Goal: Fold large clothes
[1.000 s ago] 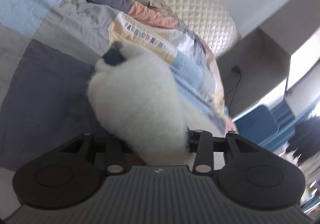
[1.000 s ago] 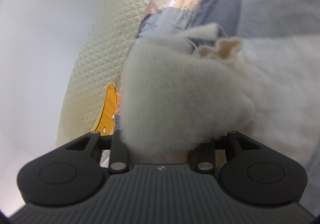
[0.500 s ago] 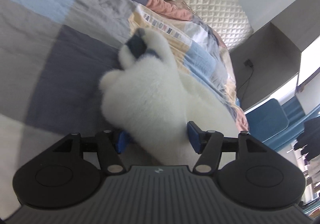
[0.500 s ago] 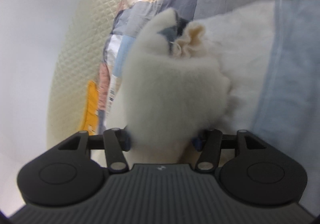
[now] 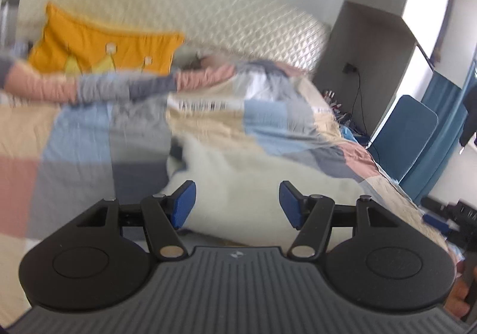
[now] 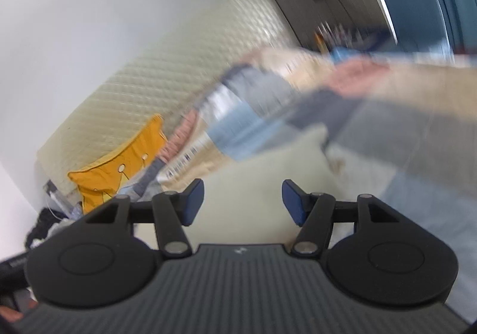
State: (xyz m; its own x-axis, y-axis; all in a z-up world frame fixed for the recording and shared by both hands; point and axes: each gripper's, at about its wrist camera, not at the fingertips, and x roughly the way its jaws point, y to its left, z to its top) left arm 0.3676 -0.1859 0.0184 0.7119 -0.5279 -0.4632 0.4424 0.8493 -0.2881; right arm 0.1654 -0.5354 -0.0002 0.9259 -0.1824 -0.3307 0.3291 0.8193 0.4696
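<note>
Left gripper [image 5: 237, 204] jaws apart; right gripper [image 6: 243, 202] likewise

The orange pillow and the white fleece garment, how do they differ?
The orange pillow is bright and smooth with small printed marks; the white fleece is fluffy and plain. The pillow leans against the quilted headboard; the fleece lies flat on the patchwork quilt, just ahead of the open left gripper. Both sit on the bed.
</note>
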